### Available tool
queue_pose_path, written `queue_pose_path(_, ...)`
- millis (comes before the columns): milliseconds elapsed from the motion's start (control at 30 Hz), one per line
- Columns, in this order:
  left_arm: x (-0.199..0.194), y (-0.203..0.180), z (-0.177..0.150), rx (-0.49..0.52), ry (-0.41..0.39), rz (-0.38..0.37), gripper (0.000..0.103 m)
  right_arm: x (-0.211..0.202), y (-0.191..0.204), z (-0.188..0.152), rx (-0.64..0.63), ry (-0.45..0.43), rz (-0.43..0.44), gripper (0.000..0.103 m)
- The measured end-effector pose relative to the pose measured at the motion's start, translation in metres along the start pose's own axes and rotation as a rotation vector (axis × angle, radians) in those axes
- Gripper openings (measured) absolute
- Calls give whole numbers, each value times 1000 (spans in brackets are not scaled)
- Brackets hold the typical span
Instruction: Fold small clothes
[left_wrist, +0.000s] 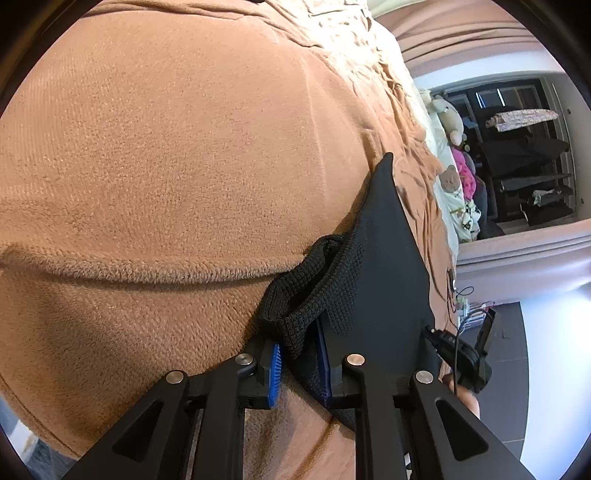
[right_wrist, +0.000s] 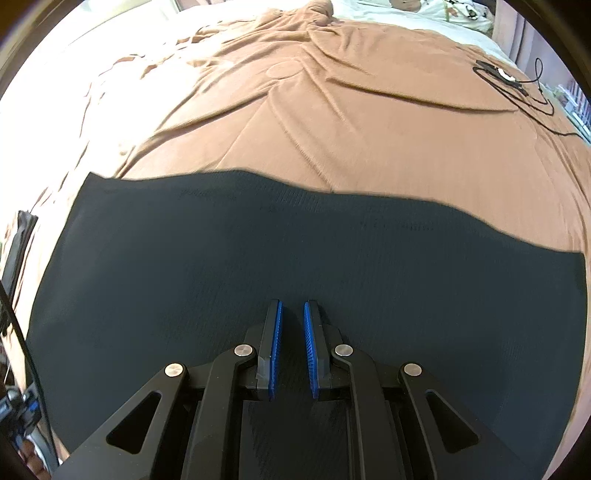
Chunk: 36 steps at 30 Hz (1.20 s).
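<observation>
A bed covered by a wrinkled tan fleece blanket (right_wrist: 369, 122) carries everything, with white bedding (right_wrist: 388, 14) showing beyond the blanket's far edge. A dark, finely knitted garment (right_wrist: 258, 258) lies spread flat on the blanket's near part, its far edge running across the right wrist view; in the left wrist view one ribbed corner of it is bunched and lifted off the fleece. Near the far right corner a black cable with a small white device (right_wrist: 506, 75) lies on the blanket, well apart from the garment.
</observation>
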<state>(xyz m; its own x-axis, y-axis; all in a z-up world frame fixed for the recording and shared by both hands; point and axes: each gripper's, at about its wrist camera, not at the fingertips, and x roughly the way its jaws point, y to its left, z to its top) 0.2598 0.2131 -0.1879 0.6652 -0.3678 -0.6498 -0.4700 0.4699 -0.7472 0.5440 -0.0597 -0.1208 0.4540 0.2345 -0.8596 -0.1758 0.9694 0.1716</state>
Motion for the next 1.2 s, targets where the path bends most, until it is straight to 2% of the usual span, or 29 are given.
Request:
queue_pose_path(300,2,2,-1,-7,-12,8,19,14,-3,22,24,-42,12,9)
queue_pose_path(367,0,3,-1,-6,-17,0,15,6,-9,19,45,-41,27,9)
queue_pose_path(433,-3,3,-4,2,-14,-7,6,-1,-6,11,50,-44,48,9)
queue_pose_path(500,-5,2,-3,2,-8,-17,5,-9,-2,-3,14,-39,46,9)
queue_pose_path(800,-20,-25,-1,50,-11,-128,4,-35,6,-57,-25,0,126,9)
queue_pose_path(900,-24,-38,-1,68,-8,-193,4,-41,6,-72,-20,12,148,9)
queue_pose_path(1033,-27,-60,1,95,2,-264,4,-47,9,-92,-16,40,177,9)
queue_pose_path(1200,-27,-93,2,147,13,-316,4,-57,7,-117,-13,61,216,9)
